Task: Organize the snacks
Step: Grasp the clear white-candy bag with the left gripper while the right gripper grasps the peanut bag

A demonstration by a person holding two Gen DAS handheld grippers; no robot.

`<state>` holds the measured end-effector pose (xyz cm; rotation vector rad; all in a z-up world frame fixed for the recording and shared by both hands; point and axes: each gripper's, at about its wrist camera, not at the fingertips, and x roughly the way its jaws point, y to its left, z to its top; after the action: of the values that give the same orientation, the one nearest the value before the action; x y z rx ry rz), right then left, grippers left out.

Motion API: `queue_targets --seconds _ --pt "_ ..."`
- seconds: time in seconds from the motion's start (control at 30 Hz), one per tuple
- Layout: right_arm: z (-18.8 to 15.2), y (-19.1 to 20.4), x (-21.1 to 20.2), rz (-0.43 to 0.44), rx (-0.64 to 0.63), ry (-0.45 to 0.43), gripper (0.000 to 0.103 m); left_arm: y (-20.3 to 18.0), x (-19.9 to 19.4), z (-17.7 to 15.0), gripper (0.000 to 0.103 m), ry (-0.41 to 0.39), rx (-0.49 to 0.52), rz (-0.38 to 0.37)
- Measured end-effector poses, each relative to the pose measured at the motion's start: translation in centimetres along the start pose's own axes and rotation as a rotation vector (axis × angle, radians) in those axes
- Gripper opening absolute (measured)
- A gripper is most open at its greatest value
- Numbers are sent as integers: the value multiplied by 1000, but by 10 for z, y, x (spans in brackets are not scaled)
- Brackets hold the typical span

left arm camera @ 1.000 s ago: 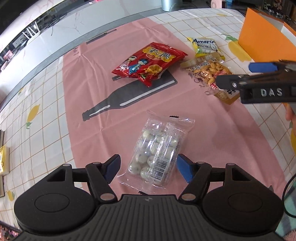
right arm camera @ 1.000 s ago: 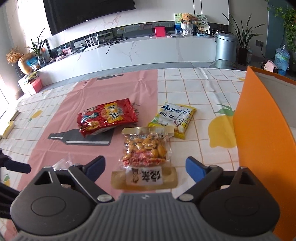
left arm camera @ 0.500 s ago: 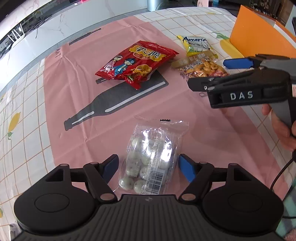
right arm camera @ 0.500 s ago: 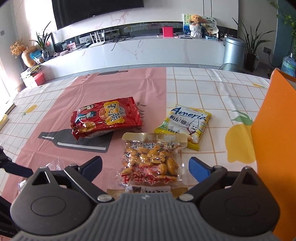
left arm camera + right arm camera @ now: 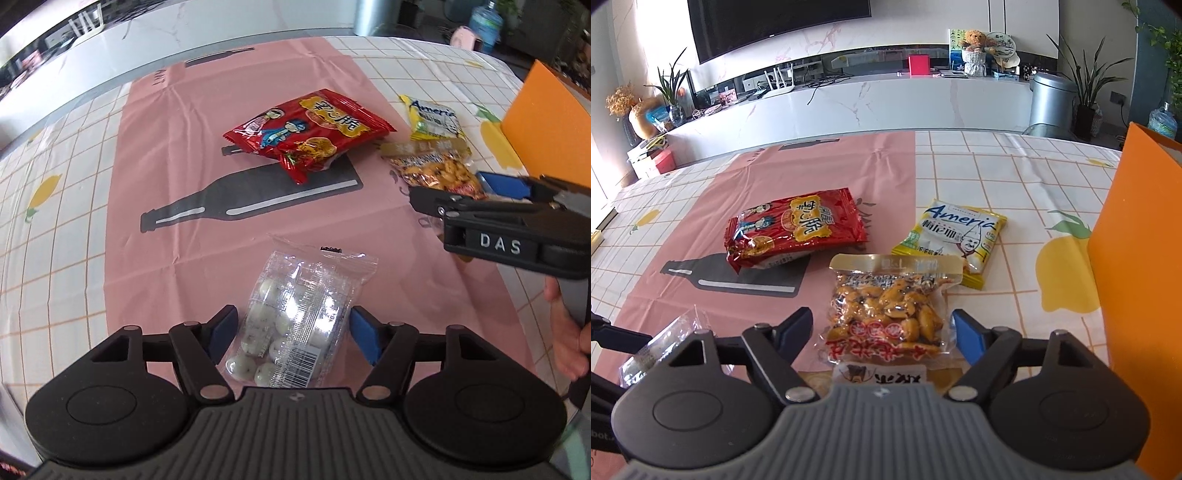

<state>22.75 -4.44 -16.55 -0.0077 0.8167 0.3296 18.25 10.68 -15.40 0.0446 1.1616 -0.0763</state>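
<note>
A clear bag of white round candies (image 5: 299, 314) lies on the pink cloth between the blue pads of my left gripper (image 5: 293, 336). Its jaws are closing and the pads stand at the bag's two edges without squeezing it. A peanut bag (image 5: 886, 310) with a gold top lies between the pads of my right gripper (image 5: 882, 332). Those jaws are closing too, with a thin gap on each side. In the left wrist view the right gripper (image 5: 448, 188) hangs over the peanut bag (image 5: 436, 170), a hand behind it.
A red chip bag (image 5: 794, 229) and a yellow packet (image 5: 953, 236) lie beyond the peanut bag. An orange box wall (image 5: 1137, 258) stands upright at the right. The chequered tablecloth (image 5: 66, 229) stretches left. A white cabinet and a bin stand past the table.
Both pairs of jaws have narrowed around their bags. The right gripper has sunk a little closer to the peanut bag. The left gripper has rolled slightly, staying over the candy bag.
</note>
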Motion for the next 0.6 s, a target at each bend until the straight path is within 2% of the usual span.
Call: queue_targets --seconds 0.27,0.47,0.6 --pt "4 1 -2 14 -21 78 74 -4 2 5 73 21 -86 38" --pt "-3 1 -15 14 -47 120 70 -1 -2 0 71 19 -118 17" --pt "-5 -7 -23 39 1 153 69 6 -9 -4 70 15 -182 -10"
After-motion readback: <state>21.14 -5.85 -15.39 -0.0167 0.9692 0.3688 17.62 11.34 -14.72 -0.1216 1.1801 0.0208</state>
